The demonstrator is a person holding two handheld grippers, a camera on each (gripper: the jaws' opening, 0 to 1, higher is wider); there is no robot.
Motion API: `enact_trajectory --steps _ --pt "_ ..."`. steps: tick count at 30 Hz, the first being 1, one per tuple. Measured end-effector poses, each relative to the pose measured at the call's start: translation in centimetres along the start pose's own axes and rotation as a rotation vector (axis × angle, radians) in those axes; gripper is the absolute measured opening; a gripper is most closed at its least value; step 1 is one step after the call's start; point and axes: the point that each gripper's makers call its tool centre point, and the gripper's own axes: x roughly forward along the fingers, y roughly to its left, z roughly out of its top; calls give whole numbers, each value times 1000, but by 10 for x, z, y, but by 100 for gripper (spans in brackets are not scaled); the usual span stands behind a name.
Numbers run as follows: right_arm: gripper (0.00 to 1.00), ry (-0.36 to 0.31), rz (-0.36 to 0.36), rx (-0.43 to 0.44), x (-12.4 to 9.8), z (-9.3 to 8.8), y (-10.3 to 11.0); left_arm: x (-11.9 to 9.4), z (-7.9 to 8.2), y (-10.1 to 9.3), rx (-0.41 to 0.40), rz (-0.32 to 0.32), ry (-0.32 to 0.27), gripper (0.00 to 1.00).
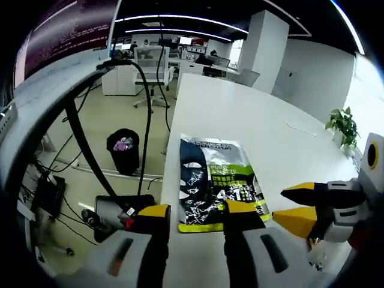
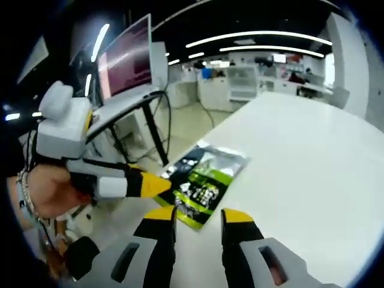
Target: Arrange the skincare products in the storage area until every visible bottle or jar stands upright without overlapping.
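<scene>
Yellow-tipped and spread with nothing between them, the jaws of the left gripper (image 1: 196, 211) rise at the bottom of the left gripper view, hovering over the near short edge of a flat black-and-green packet (image 1: 217, 183) that lies on the white table (image 1: 258, 120). Just right of the packet the right gripper (image 1: 305, 207) reaches in sideways, its two yellow tips parted and pointed at the packet's corner, apart from it. Left of the packet, off the table edge, a black waste bin (image 1: 123, 150) stands on the floor among dark cables (image 1: 144, 108); far beyond the packet, at the table's right side, sits a small potted plant (image 1: 343, 125). In the right gripper view the right gripper (image 2: 198, 216) also stands released and empty, just short of the packet (image 2: 201, 180), while the left gripper (image 2: 153, 183) comes in from the left, held by a hand (image 2: 51, 189), its tip close over the packet's near corner — whether it touches I cannot tell. A monitor (image 2: 126, 60) stands on a stand well left of the packet. No bottle or jar can be made out on the table — the packet is the one product to be seen, lying flat, so I judge the arranging barely begun. Little stands in the way, though the packet lies near the table edge and could slide off.
</scene>
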Motion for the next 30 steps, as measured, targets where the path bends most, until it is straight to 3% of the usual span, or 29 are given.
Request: enact_trajectory --steps 2,3,8,10,12,14,16,18,20,23,26,28,30 --pt "24 2 -14 20 3 1 -7 1 -4 12 42 58 21 28" --pt "24 3 -22 9 5 0 -11 1 0 14 71 64 2 27" --pt "25 54 2 44 16 -13 -9 6 3 11 62 44 6 26" --pt "24 17 15 30 16 -4 -2 8 3 7 54 33 10 22" --pt "20 11 38 75 20 -4 4 11 -2 5 60 37 27 16" --pt "15 15 37 133 20 -4 5 10 1 6 82 44 6 13" --pt "0 63 -7 124 18 -12 -3 10 -1 1 44 11 16 7" --pt "0 41 2 123 19 -8 1 7 -3 2 17 13 23 6" --pt "0 84 -20 45 14 -12 -1 6 -4 -1 21 6 34 6" --pt "0 85 -13 72 5 -8 5 -2 -6 -4 -8 -4 42 6" --pt "0 94 5 75 -7 -6 12 -24 5 -11 -127 -31 -56 6" --pt "0 111 23 42 -21 -9 19 -47 15 -18 -164 -74 -156 6" --pt "0 89 42 3 -37 -6 28 -64 16 -22 -191 -94 -199 6"
